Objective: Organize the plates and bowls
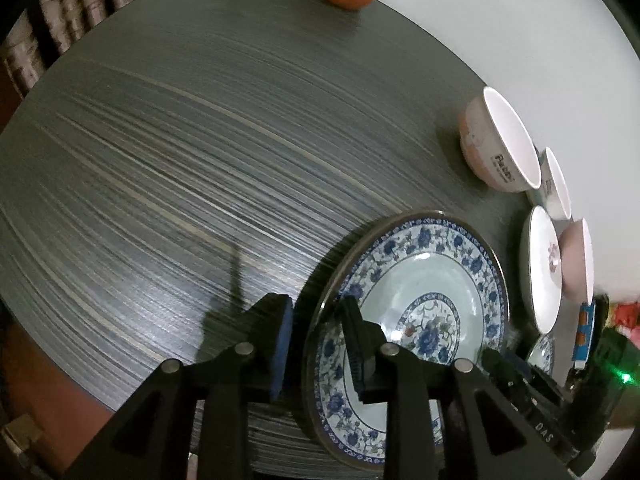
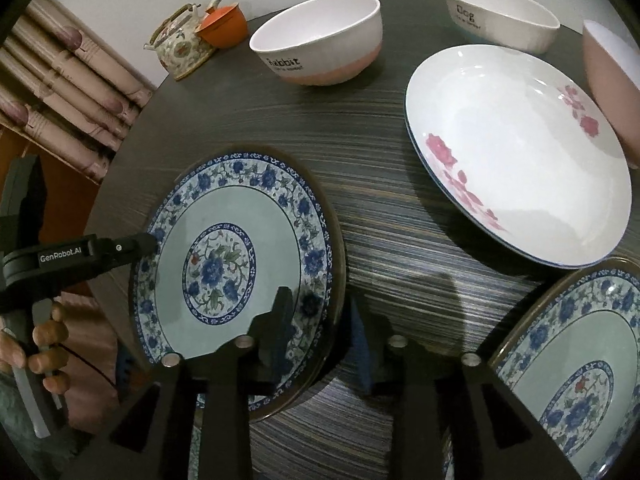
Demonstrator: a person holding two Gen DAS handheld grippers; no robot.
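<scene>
Now, at the far left of my right-hand view, my left hand [image 2: 42, 344] grips its handle, and my left tool [image 1: 316, 344] straddles the left rim of the blue floral plate [image 2: 236, 264]. Its 2 pads stand apart, 1 outside the rim and 1 over the plate's inside, and neither seems to press on it. The plate lies flat on the dark striped surface [image 2: 400, 208]. My right tool [image 2: 320, 332] straddles the same plate's right rim, jaws likewise parted, 1 pad over the plate and the blue pad outside it; I see no squeeze on the rim.

Further back sit a flowered teapot [image 2: 180, 40] and an orange cup [image 2: 224, 26], then a white and pink bowl [image 2: 320, 38] marked "Rabbit". To the right lies a white plate with pink flowers [image 2: 516, 152], with a white bowl [image 2: 500, 16] marked "Dog" behind it and a pink bowl [image 2: 608, 80] at its right edge. A second blue floral plate [image 2: 568, 368] lies at the lower right.
</scene>
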